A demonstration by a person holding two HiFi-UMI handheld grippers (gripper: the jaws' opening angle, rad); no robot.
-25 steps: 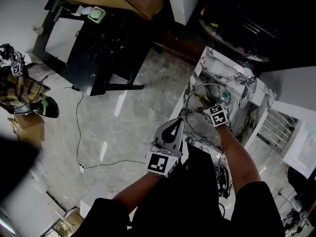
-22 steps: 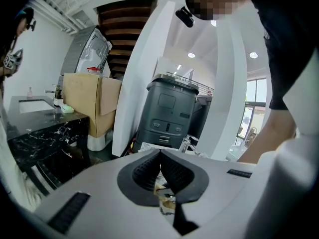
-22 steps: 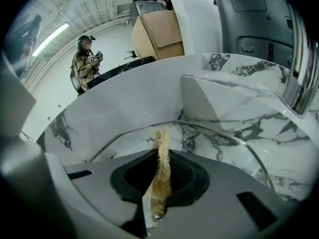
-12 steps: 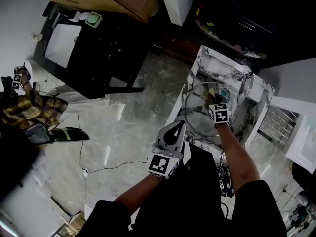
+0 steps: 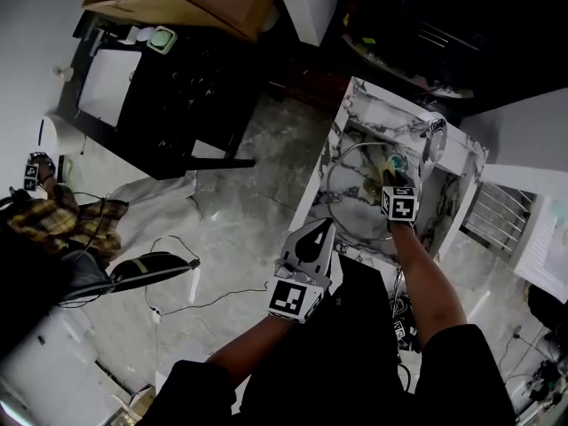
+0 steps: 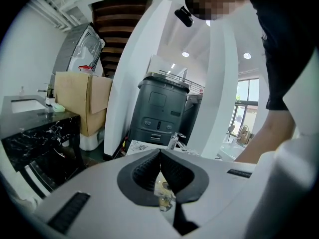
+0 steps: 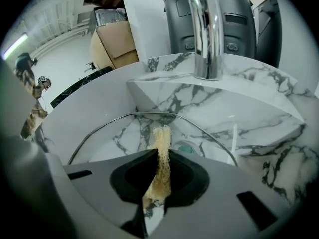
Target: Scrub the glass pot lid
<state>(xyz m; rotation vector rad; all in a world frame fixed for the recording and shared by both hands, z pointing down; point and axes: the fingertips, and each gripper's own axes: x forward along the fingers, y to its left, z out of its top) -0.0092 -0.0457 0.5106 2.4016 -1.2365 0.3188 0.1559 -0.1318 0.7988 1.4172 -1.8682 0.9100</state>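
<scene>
1. Right gripper [image 7: 158, 153]: clenched on a strip of yellowish scrub sponge [image 7: 161, 133]. The strip stands on edge between the jaws, and its free end sticks out past their tips.
2. Glass pot lid [image 7: 119, 133]: directly ahead of and just below the right gripper's jaws, its metal rim arching across the right gripper view. The sponge's free end points onto the glass near the lid's middle. We cannot tell whether it is pressing on the glass or just short of it.
3. Key relation, as we judge it: the sponge's long axis runs straight out from the claw toward the glass. Scrubbing would therefore mean pressing forward and down, then sweeping across the lid within its rim.
4. Left gripper [image 6: 160, 152]: jaws closed tip to tip with nothing clamped between them. It hangs at the near outer edge of the counter, well apart from the lid, so the right is clearly the nearer one.
5. Sink [image 7: 234, 108]: a marble-patterned basin holding the lid. A teal round piece [image 7: 189, 147] shows behind the glass; we cannot tell whether it is a drain or a knob.
6. Faucet [image 7: 205, 34]: chrome, upright on the far ledge, beyond the lid.
</scene>
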